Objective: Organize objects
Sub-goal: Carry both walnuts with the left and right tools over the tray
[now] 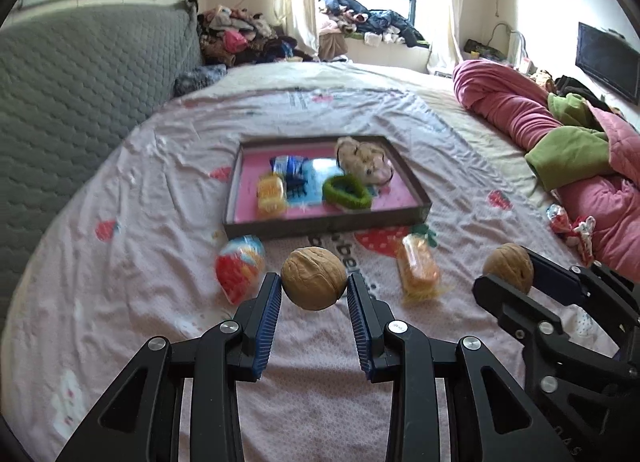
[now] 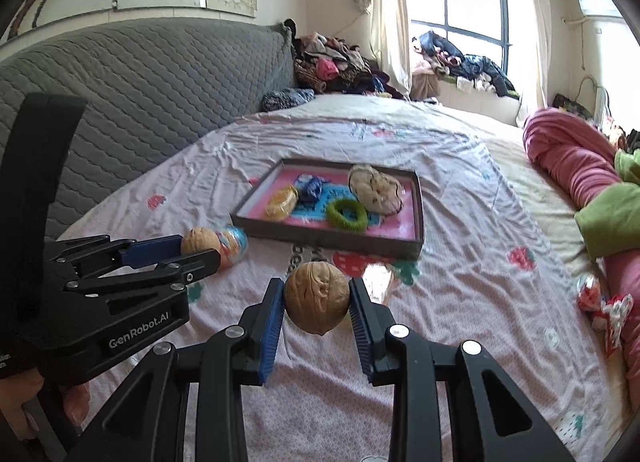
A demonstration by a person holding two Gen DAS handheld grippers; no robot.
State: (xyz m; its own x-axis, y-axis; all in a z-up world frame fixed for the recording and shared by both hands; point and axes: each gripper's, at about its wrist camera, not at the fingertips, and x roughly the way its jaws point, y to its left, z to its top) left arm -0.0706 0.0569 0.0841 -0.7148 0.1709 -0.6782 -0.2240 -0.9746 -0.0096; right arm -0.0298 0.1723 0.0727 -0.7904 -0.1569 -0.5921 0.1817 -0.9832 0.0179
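A walnut [image 1: 313, 278] is clamped between the pads of the left tongs [image 1: 313, 289] and a second walnut [image 2: 317, 299] in the right tongs [image 2: 317, 302], both carried above the bed [image 1: 160, 181] just short of the tray [image 1: 328, 223]. Each nut is judged light, rigid and rounded, so it is best taken across its widest part, as a hard curved shell may roll out of a pinch. The tray's contents and the wrapped snacks [image 1: 418, 268] on the sheet are blurred, and the underside of each nut is hidden.
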